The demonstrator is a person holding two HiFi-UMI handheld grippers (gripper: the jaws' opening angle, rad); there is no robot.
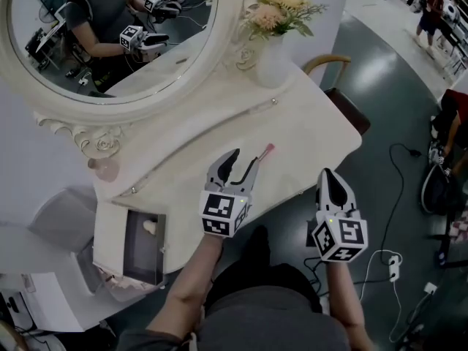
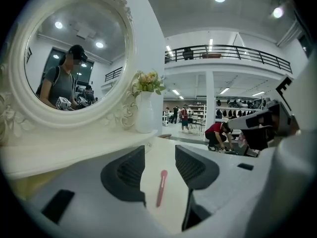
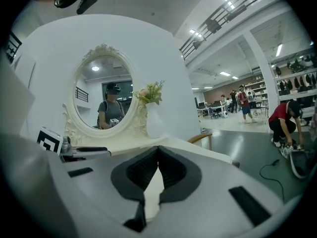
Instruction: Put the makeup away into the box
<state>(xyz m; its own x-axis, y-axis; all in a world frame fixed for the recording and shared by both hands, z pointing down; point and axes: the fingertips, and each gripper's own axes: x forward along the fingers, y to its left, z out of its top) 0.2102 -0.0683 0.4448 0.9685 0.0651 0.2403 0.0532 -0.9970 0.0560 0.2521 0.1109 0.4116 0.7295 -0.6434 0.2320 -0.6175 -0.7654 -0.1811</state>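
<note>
Head view shows a smooth cream dressing-table top (image 1: pixel 307 115) with a curved front edge and bare room below the carved white oval mirror frame (image 1: pixel 146 101); the left gripper (image 1: pixel 246 159) hangs over that edge, and the right gripper (image 1: pixel 329 175) is off it, above dark floor. A slim pink makeup stick (image 1: pixel 265 152) lies on the top just ahead of the left gripper's ribbed black pads (image 2: pixel 124 172), which stand wide apart and grasp nothing, while the open cream box (image 1: pixel 110 225) sits at the table's left end. The right gripper's jaws are clenched together, empty.

White left claw (image 1: pixel 246 159) and right claw (image 1: pixel 327 172) — black pads (image 2: pixel 124 173), black-and-white marker cubes (image 1: pixel 223 214); grey shirt (image 1: pixel 270 320).
</note>
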